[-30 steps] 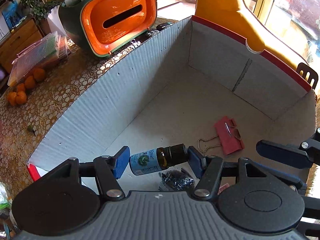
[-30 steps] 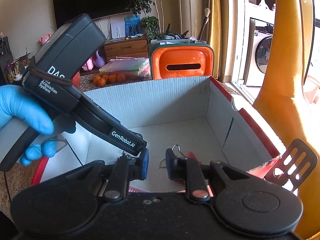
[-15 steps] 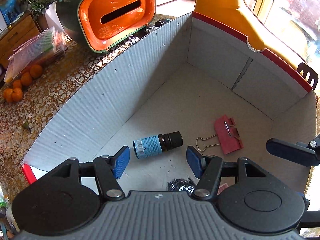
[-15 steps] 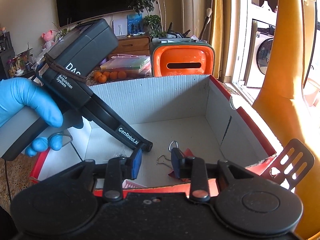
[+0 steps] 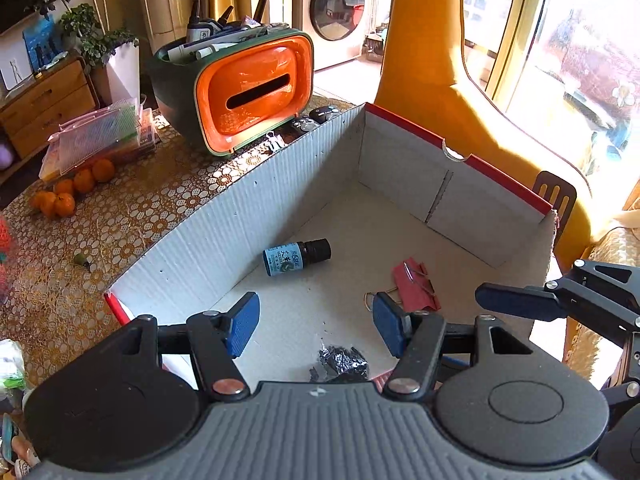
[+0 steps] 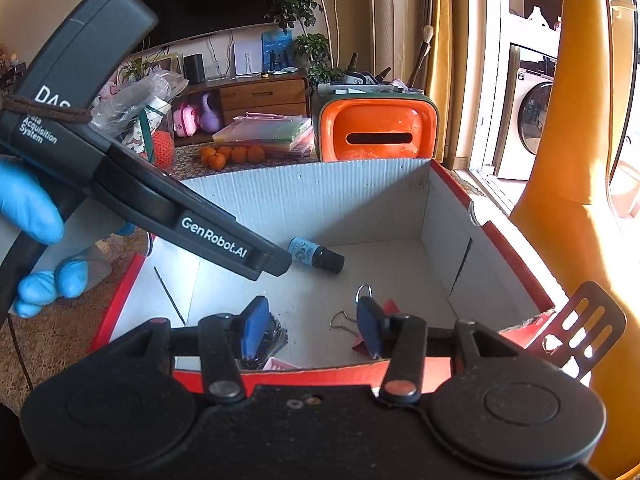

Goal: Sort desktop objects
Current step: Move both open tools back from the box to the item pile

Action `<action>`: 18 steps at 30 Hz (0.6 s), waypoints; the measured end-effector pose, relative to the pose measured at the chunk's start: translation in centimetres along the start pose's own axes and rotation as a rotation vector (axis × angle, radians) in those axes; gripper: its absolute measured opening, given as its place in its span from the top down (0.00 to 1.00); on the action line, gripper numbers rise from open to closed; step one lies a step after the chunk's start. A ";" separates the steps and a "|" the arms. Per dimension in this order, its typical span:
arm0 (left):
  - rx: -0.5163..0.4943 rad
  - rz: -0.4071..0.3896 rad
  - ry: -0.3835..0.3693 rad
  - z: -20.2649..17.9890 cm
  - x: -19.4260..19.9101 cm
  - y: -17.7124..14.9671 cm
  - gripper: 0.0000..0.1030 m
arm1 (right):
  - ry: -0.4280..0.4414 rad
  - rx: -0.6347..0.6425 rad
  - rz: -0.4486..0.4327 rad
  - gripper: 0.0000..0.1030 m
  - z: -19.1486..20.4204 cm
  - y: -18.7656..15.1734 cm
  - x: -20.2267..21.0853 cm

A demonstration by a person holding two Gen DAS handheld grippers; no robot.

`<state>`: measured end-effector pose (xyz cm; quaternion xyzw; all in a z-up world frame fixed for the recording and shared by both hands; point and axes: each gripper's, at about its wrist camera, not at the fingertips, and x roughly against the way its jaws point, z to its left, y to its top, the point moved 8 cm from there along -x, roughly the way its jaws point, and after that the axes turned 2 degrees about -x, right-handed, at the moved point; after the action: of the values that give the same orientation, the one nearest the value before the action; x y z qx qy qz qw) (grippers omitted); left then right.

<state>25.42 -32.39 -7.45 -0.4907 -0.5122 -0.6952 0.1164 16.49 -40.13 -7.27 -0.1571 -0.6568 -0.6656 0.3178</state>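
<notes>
Partly hidden clip (image 5: 416, 285) behind left gripper (image 5: 315, 323), jaws apart above box (image 5: 240, 216); right gripper (image 6: 310, 327) apart, empty; bottle (image 5: 296, 257) lying flat.

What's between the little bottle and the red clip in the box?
Nothing: only bare cardboard floor between the bottle and the red clip, shown in the left wrist view.

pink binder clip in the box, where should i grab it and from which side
Grip the pink binder clip across its flat folded body, coming straight down from above: it lies flat on the floor of the box, wire handles splayed out thin and springy. The body's parallel edges suit the fingers.
</notes>
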 end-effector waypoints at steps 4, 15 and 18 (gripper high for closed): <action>0.001 -0.036 0.014 0.5 2.1 -0.7 0.40 | 0.007 0.006 -0.005 0.51 0.7 0.0 0.5; 0.038 -0.091 0.016 2.3 6.6 -3.4 0.40 | 0.011 0.014 -0.027 0.34 3.1 0.4 2.1; 0.051 -0.108 0.015 2.7 7.9 -4.3 0.40 | 0.007 0.019 -0.034 0.29 3.9 0.6 2.6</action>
<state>20.24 -25.52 -3.69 -0.4540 -0.5548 -0.6907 0.0950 14.11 -36.82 -4.89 -0.1406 -0.6645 -0.6651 0.3103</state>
